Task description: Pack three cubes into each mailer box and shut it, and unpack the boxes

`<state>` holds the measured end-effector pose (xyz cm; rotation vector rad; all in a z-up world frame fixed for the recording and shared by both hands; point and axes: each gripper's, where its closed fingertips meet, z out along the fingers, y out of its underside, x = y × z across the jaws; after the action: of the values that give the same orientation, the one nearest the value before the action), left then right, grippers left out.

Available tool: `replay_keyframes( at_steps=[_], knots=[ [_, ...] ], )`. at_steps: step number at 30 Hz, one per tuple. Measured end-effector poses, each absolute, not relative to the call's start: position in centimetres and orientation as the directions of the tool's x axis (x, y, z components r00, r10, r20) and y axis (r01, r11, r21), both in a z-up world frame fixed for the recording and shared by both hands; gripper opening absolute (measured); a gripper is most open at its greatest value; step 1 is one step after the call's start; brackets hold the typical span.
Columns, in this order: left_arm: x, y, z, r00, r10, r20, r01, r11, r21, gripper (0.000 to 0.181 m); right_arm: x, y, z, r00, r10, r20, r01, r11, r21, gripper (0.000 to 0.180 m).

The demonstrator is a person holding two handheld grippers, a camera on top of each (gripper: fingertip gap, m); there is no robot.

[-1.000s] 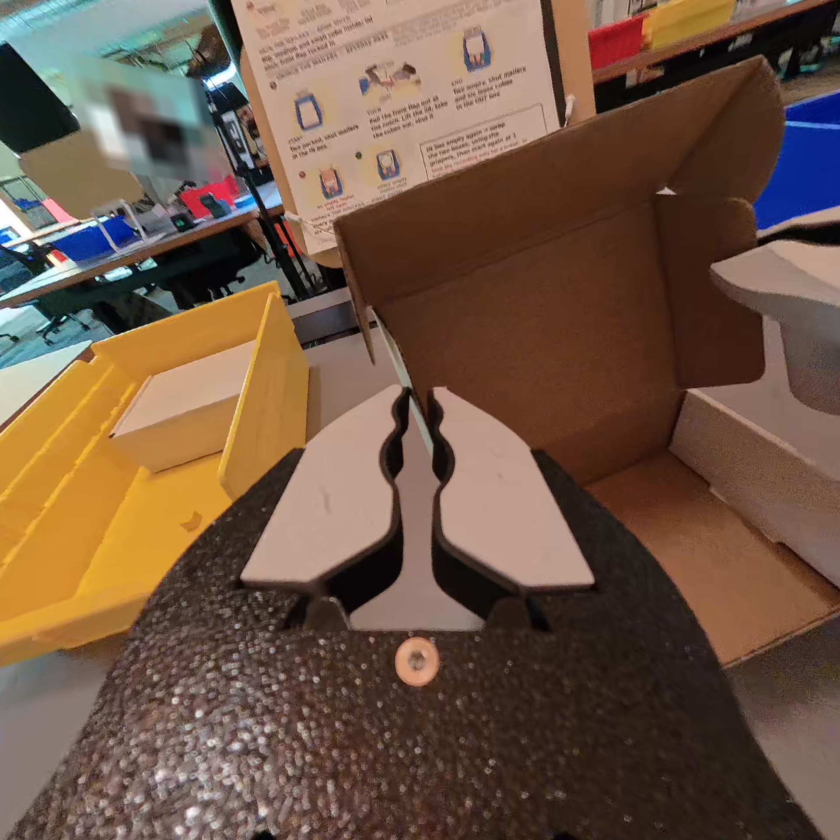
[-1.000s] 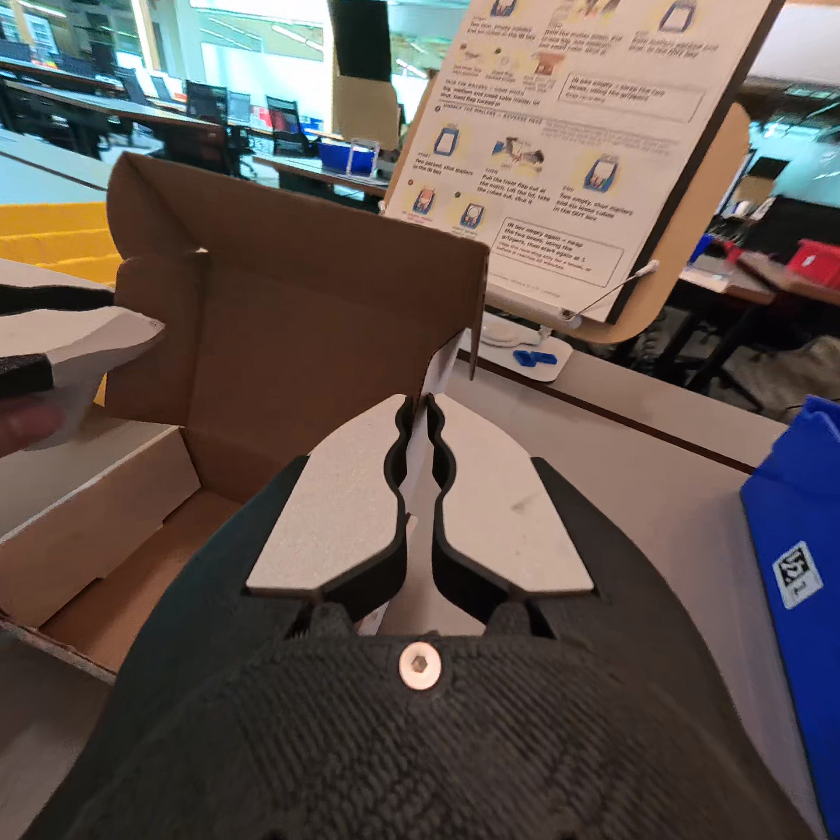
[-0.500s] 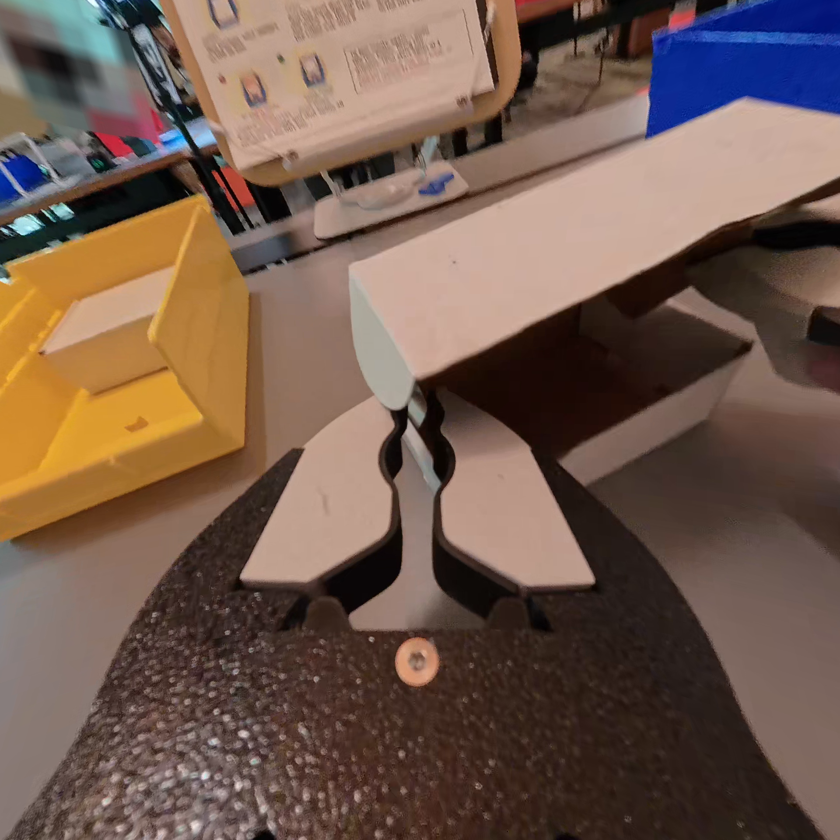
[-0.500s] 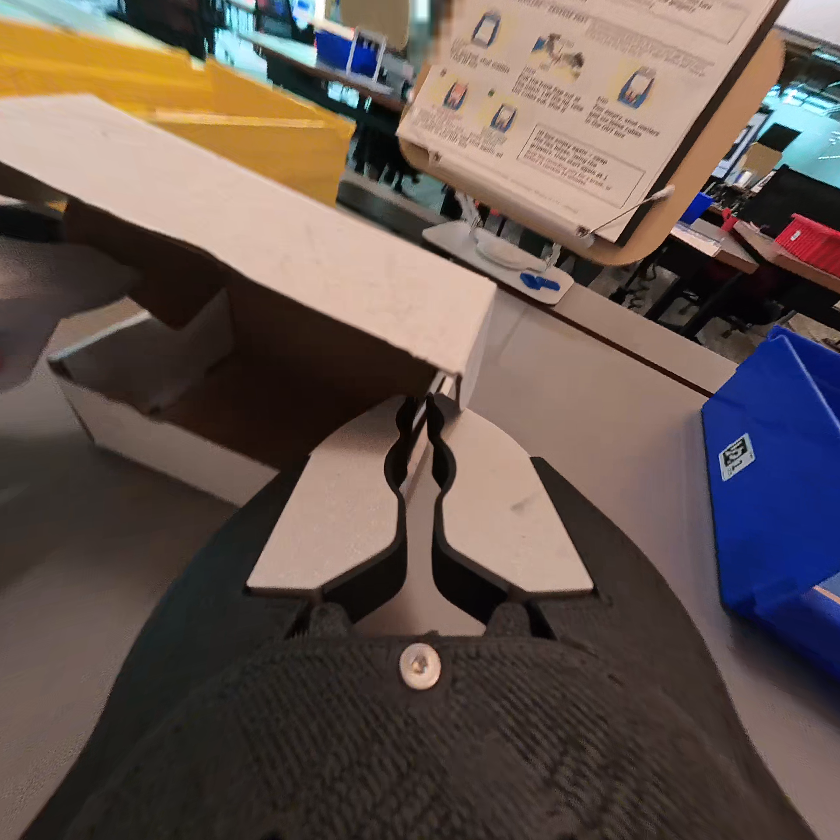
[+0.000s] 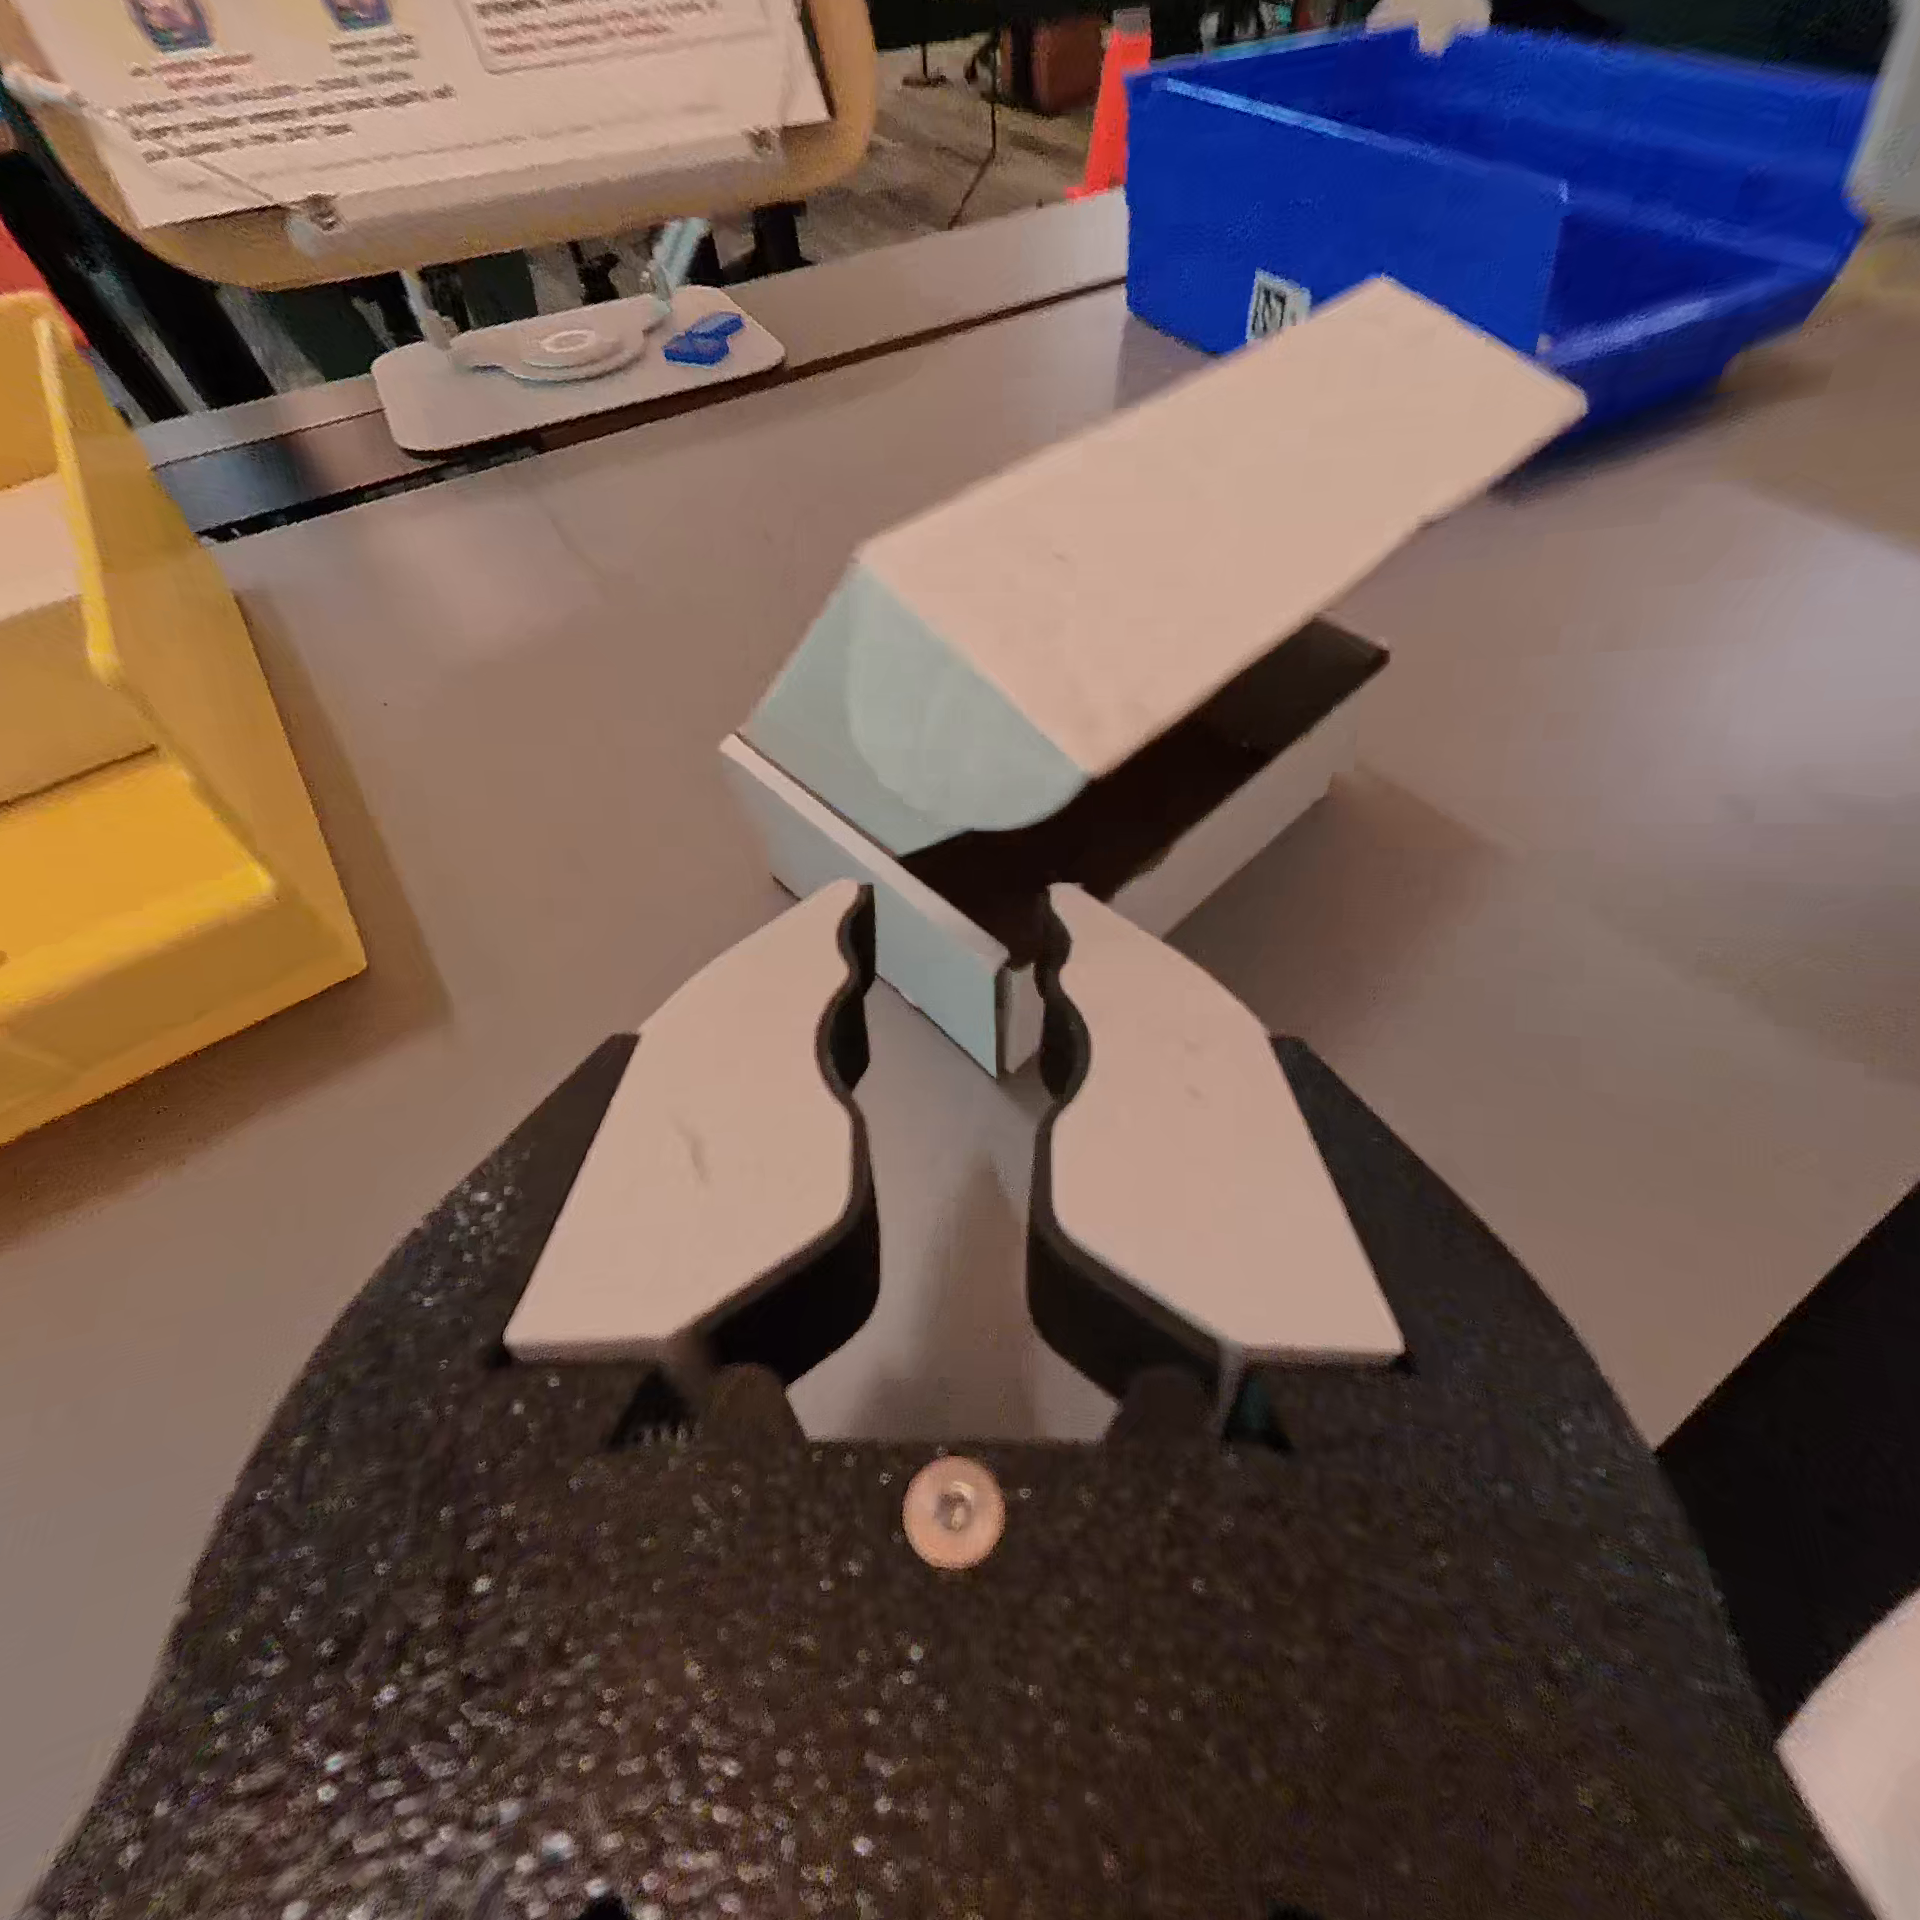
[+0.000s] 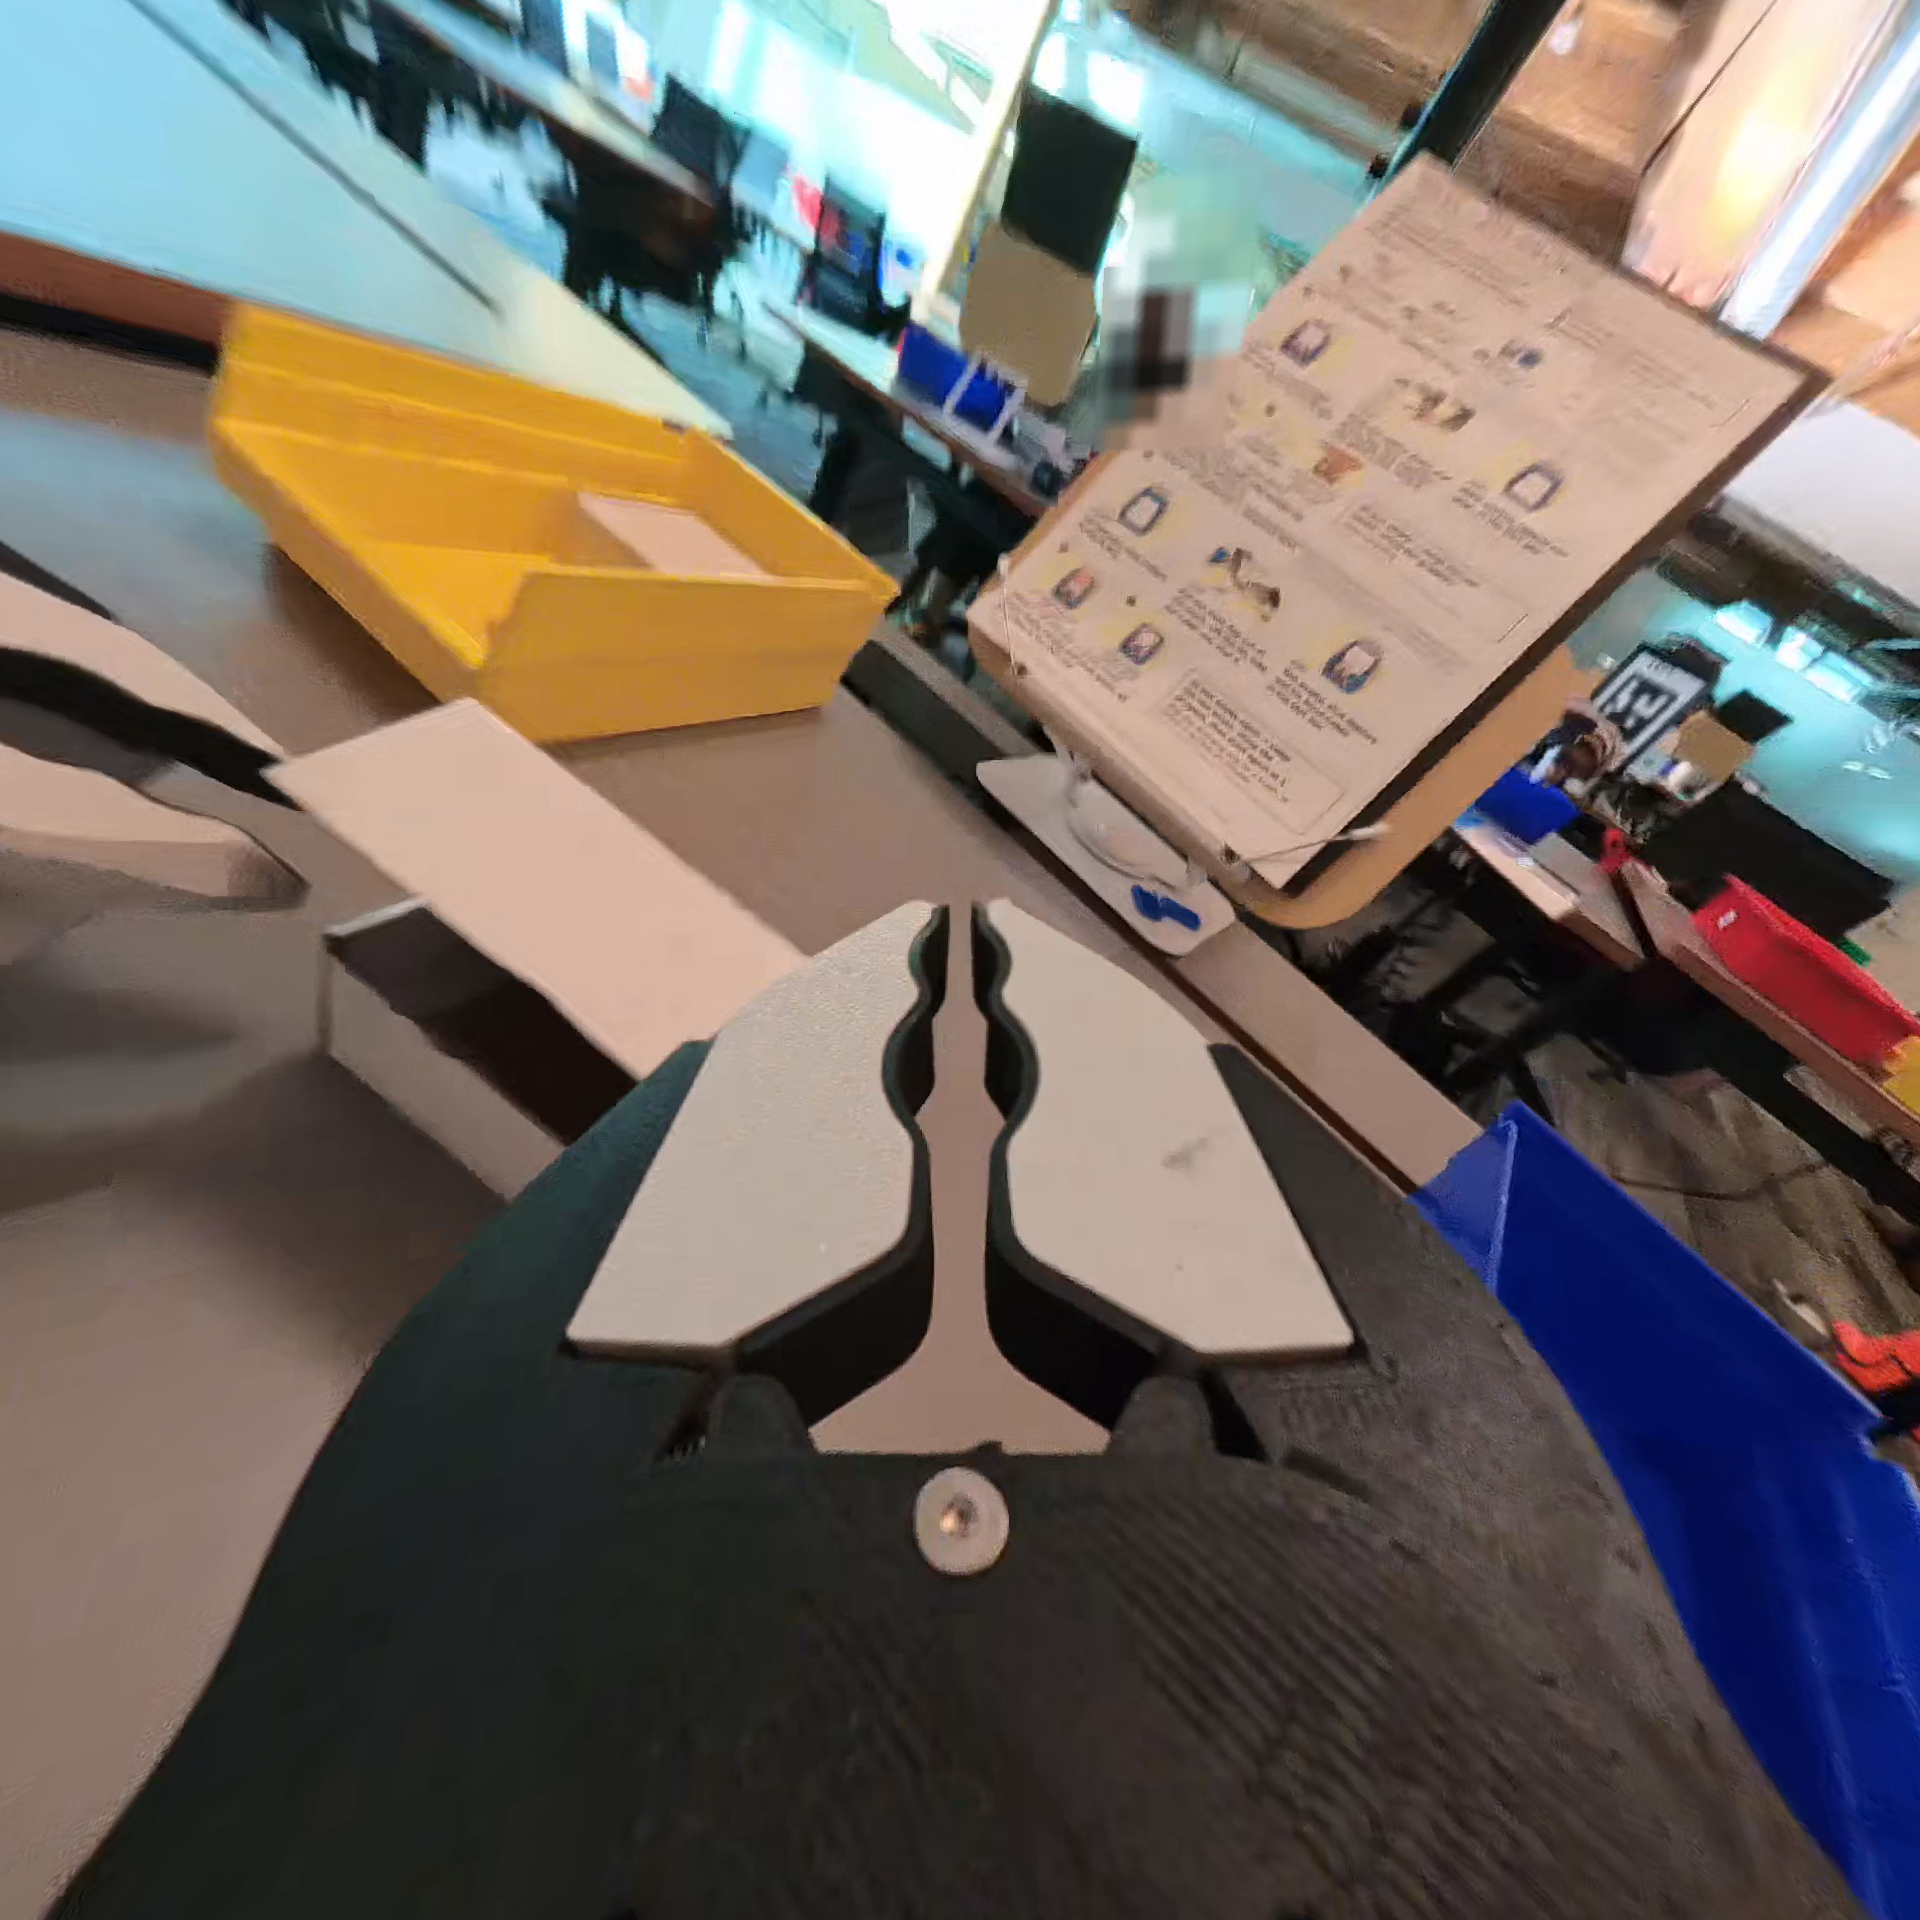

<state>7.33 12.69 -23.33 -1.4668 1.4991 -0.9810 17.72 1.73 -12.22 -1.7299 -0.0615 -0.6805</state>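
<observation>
Fingers, left [image 5: 956, 914]: parted, grasping nothing; your tips sit just short of the near corner of the mailer box [image 5: 914, 945], which shows in the gap between them.

Fingers, right [image 6: 960, 912]: nearly pressed together, a thin slit between the tips, nothing in them; they point off toward 1 o'clock, away from the box.

Mailer box: white card, on the grey counter [image 5: 520, 727], at 12 o'clock in your left wrist view and at 9 o'clock in your right wrist view. Its lid [image 5: 1174, 551] is lowered but not seated: it stands tilted, front flap [image 5: 914, 717] hanging outside the front wall, a dark gap open along the side. Contents cannot be seen.

Yellow bin [image 5: 125, 790]: at 9 o'clock in the left view, well apart from the box; a white closed box [image 6: 675, 540] lies in it.

Blue bin [image 5: 1455, 197]: at 1 o'clock, beyond the box.

Instruction board [image 6: 1382, 561]: on a stand at the far counter edge, 11 o'clock in the left view.

Step in hand, judged: shutting the box. Next move calls for pressing the lid down flat and tucking the front flap inside the front wall, with your other fingers steadying the base so it does not slide.
</observation>
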Motion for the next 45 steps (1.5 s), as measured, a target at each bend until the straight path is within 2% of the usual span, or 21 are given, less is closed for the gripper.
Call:
replay_keyframes(
  at_steps=[4, 7, 11, 13, 17, 22, 24, 26, 31, 34, 37, 41, 43, 45],
  knots=[
    [7.3, 13.6, -22.5, 0.007, -0.999, 0.053, -0.345, -0.052, -0.937, 0.023, 19.7, 5.9, -14.4, 0.834, -0.192, 0.517, 0.385, -0.467, -0.796, 0.002],
    [6.7, 14.9, -23.0, 0.029, -0.999, 0.019, -0.359, -0.028, -0.933, 0.020, 19.2, 6.7, -19.6, 0.861, -0.010, 0.508, 0.388, -0.635, -0.669, 0.000],
    [6.1, 16.9, -23.6, 0.051, -0.999, 0.003, -0.386, -0.022, -0.922, 0.015, 17.7, 6.0, -25.4, 0.865, 0.146, 0.480, 0.421, -0.732, -0.536, 0.000],
    [6.2, 17.2, -23.2, 0.027, -0.999, 0.025, -0.387, -0.034, -0.922, 0.011, 17.8, 6.4, -25.6, 0.843, 0.111, 0.526, 0.441, -0.701, -0.560, 0.000],
    [7.7, 15.6, -22.1, -0.134, -0.987, 0.087, -0.411, -0.024, -0.911, 0.004, 17.8, 6.4, -25.6, 0.876, 0.049, 0.480, 0.385, -0.672, -0.633, 0.000],
    [10.7, 14.8, -22.2, -0.260, -0.899, 0.353, -0.465, -0.203, -0.861, 0.000, 17.7, 6.5, -25.6, 0.934, -0.032, 0.357, 0.273, -0.581, -0.767, 0.000],
    [11.5, 14.6, -23.2, -0.273, -0.839, 0.470, -0.552, -0.264, -0.791, 0.000, 17.7, 6.5, -25.6, 0.945, -0.046, 0.324, 0.247, -0.547, -0.800, 0.000],
    [12.3, 14.4, -23.4, -0.302, -0.806, 0.509, -0.563, -0.280, -0.778, 0.000, 17.7, 6.5, -25.5, 0.947, -0.039, 0.320, 0.252, -0.529, -0.810, 0.000],
    [13.8, 16.5, -24.1, -0.280, -0.891, 0.356, -0.515, -0.173, -0.839, 0.000, 17.6, 6.5, -25.5, 0.905, 0.056, 0.421, 0.376, -0.567, -0.733, 0.000],
    [14.3, 16.7, -24.2, -0.293, -0.891, 0.347, -0.525, -0.154, -0.837, 0.000, 17.7, 6.8, -25.5, 0.865, 0.092, 0.494, 0.449, -0.582, -0.678, 0.000],
    [15.5, 16.7, -23.7, -0.337, -0.900, 0.276, -0.484, -0.085, -0.871, 0.000, 17.7, 6.8, -25.5, 0.855, 0.092, 0.510, 0.462, -0.582, -0.669, 0.005],
    [17.3, 15.9, -23.6, -0.455, -0.890, 0.022, -0.448, 0.207, -0.870, 0.000, 17.7, 6.5, -25.3, 0.897, 0.089, 0.432, 0.405, -0.555, -0.727, 0.017],
    [18.2, 15.6, -24.1, -0.507, -0.856, -0.099, -0.473, 0.372, -0.799, 0.000, 18.0, 6.0, -24.6, 0.939, 0.068, 0.336, 0.319, -0.530, -0.785, 0.023],
    [19.0, 15.0, -24.7, -0.565, -0.815, -0.131, -0.513, 0.471, -0.718, 0.000, 18.2, 5.2, -23.9, 0.977, 0.074, 0.198, 0.208, -0.509, -0.835, 0.033]
  ],
)
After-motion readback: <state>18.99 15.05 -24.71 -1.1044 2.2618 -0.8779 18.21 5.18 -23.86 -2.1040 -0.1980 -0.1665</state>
